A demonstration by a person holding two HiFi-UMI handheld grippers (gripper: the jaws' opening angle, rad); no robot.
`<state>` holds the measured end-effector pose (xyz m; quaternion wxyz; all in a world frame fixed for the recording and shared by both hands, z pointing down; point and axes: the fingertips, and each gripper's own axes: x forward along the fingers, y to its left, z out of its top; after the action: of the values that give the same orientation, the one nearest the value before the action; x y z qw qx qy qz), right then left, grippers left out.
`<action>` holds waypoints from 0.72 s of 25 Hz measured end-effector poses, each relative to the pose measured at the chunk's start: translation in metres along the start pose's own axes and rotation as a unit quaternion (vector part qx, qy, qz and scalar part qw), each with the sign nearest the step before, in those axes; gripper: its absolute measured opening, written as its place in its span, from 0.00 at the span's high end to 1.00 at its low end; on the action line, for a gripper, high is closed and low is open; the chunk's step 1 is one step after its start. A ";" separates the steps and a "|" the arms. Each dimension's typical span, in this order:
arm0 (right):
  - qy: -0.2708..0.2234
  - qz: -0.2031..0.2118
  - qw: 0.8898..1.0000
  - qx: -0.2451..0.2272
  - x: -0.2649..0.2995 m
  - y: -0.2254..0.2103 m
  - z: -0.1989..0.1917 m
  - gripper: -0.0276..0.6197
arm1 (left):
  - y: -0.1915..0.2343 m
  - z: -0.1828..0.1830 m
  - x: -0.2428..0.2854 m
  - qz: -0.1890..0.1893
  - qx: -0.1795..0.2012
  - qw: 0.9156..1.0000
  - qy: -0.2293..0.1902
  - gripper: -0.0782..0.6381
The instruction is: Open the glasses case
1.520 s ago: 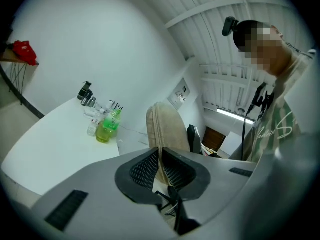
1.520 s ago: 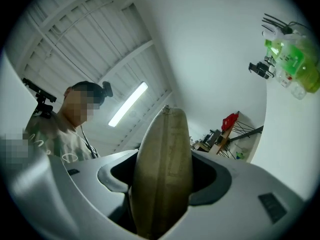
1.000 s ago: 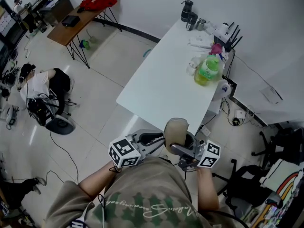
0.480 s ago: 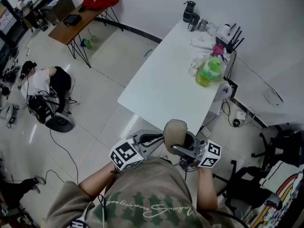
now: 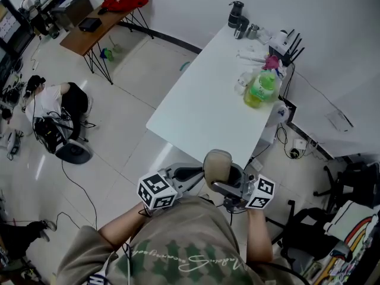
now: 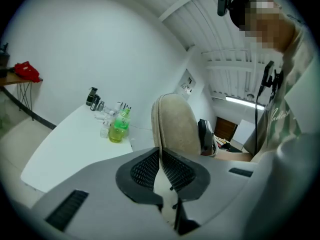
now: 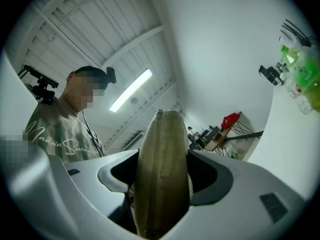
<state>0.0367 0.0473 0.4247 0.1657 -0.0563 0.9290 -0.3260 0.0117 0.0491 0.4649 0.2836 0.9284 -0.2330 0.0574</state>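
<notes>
- The beige oval fabric glasses case (image 5: 218,166) stands upright in mid-air at the person's chest, short of the white table (image 5: 196,111), long axis vertical
- The right gripper (image 7: 162,164) clamps its body, jaws wide, zip seam (image 7: 156,149) facing its camera
- The left gripper (image 6: 161,159), its jaws just now closing, pinches the case's thin edge from the opposite side; free room all round
</notes>
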 end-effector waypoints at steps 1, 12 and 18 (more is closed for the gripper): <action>-0.009 -0.002 1.000 0.001 0.000 -0.002 0.002 0.50 | 0.001 0.002 0.000 0.003 -0.009 1.000 -0.012 0.86; -0.048 -0.026 0.998 -0.026 -0.001 -0.007 0.014 0.50 | -0.003 0.027 -0.007 0.000 0.013 0.999 -0.048 0.87; -0.029 -0.009 0.998 -0.063 -0.001 -0.001 0.017 0.50 | -0.007 0.033 -0.010 0.029 0.073 0.996 -0.042 0.87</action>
<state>0.0434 0.0370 0.4136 0.1854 -0.0845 0.9422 -0.2661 0.0057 0.0398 0.4316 0.2037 0.9411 -0.2665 0.0433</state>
